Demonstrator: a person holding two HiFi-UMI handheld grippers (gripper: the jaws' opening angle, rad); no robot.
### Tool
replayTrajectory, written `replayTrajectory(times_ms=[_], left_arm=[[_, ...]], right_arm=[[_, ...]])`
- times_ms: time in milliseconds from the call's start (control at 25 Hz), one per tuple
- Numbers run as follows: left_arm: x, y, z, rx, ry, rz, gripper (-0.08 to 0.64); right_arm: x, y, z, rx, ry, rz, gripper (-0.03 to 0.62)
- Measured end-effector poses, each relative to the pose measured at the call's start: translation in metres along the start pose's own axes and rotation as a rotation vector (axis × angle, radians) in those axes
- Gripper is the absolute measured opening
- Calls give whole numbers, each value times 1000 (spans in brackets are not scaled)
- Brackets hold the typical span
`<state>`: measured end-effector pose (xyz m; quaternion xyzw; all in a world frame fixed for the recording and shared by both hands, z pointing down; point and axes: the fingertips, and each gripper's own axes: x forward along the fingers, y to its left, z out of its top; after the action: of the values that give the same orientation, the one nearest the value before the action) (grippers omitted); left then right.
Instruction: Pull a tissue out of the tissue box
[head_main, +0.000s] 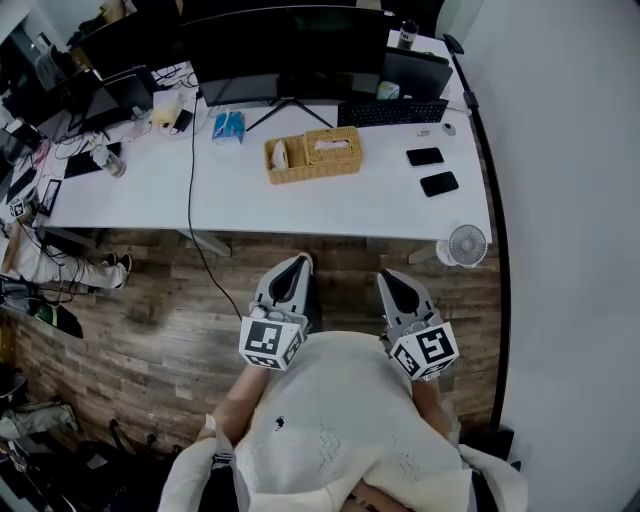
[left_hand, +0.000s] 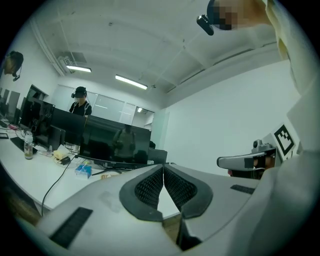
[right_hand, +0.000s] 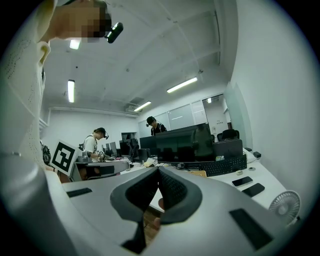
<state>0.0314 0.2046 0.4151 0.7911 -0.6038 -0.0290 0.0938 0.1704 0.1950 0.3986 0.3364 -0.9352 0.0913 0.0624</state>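
Observation:
The tissue box (head_main: 333, 150) is a woven wicker holder on the white desk (head_main: 300, 205), with white tissue showing in its top slot. It is joined to a wicker tray on its left. Both grippers hang over the wooden floor, short of the desk's front edge and well apart from the box. My left gripper (head_main: 300, 262) (left_hand: 163, 167) points at the desk with its pads pressed together and nothing between them. My right gripper (head_main: 388, 277) (right_hand: 158, 170) is alongside it, also shut and empty. A corner of the wicker box (right_hand: 199, 173) peeks above the right jaws.
A large monitor (head_main: 285, 45), a keyboard (head_main: 392, 112), two phones (head_main: 432, 170) and a blue packet (head_main: 229, 126) lie on the desk. A small fan (head_main: 466, 243) stands at the desk's right front corner. A black cable (head_main: 192, 215) hangs over the front edge. People work at desks further back.

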Motion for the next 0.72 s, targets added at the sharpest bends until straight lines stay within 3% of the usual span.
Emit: replayTrajectory(times_ms=[720], left_arm=[[99,68,22,46,26,-37,15]], right_arm=[[117,-37,35,-27,25,56,2]])
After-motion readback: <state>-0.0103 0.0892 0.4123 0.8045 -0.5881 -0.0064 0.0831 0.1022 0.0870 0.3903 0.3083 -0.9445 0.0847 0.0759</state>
